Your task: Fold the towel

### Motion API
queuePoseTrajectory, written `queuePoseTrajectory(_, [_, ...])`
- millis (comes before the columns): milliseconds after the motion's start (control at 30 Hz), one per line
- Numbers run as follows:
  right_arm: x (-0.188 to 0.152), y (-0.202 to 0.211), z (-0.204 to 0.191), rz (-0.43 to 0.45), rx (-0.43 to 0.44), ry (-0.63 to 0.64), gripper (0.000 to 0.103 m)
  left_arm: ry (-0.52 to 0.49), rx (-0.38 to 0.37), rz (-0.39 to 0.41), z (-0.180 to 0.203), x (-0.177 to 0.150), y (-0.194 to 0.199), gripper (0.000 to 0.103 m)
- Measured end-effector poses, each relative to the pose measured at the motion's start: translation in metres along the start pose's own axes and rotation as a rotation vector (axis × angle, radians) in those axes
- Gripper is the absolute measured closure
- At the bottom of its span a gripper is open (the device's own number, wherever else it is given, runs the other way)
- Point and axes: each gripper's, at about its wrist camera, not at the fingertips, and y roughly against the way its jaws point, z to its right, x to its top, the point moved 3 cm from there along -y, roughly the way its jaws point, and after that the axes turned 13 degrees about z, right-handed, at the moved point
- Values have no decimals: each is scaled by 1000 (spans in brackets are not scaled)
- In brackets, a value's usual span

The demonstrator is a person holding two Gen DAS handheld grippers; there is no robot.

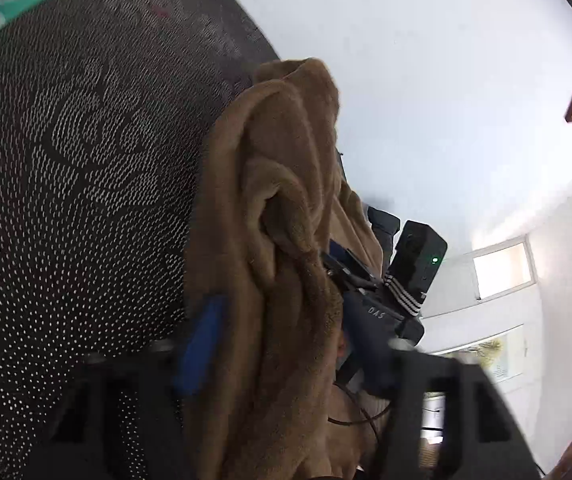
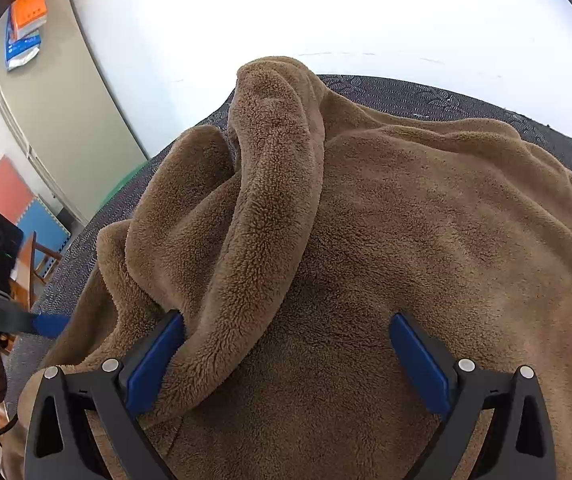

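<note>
Two grippers are working a brown towel (image 2: 365,240) that is lying bunched on a dark patterned table (image 2: 425,94), filling the middle and lower right of the right wrist view. The right gripper (image 2: 286,356) is resting low on the cloth with its blue fingers (image 2: 154,364) spread wide apart, a thick fold lying against the left one. The left gripper (image 1: 270,360) is mostly buried in the towel at the bottom centre of its view; whether it is gripping cannot be told.
</note>
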Motion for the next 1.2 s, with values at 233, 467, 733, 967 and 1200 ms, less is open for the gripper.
queuePoseTrajectory(233, [2, -1, -2, 2, 6, -5, 1, -105, 159, -4, 6, 3, 6, 73])
queuePoseTrajectory(467, [3, -2, -1, 3, 9, -8, 1, -300, 333, -31, 39, -8, 5, 73])
queuePoseTrajectory(733, [4, 3, 3, 22, 30, -34, 1, -305, 428, 188, 48, 17, 72, 98])
queuePoseTrajectory(967, [10, 32, 20, 173, 24, -143, 1, -305, 507, 386, 56, 40, 133, 102])
queuePoseTrajectory(1200, [9, 31, 13, 178, 13, -125, 1, -252, 397, 342, 49, 90, 176, 102])
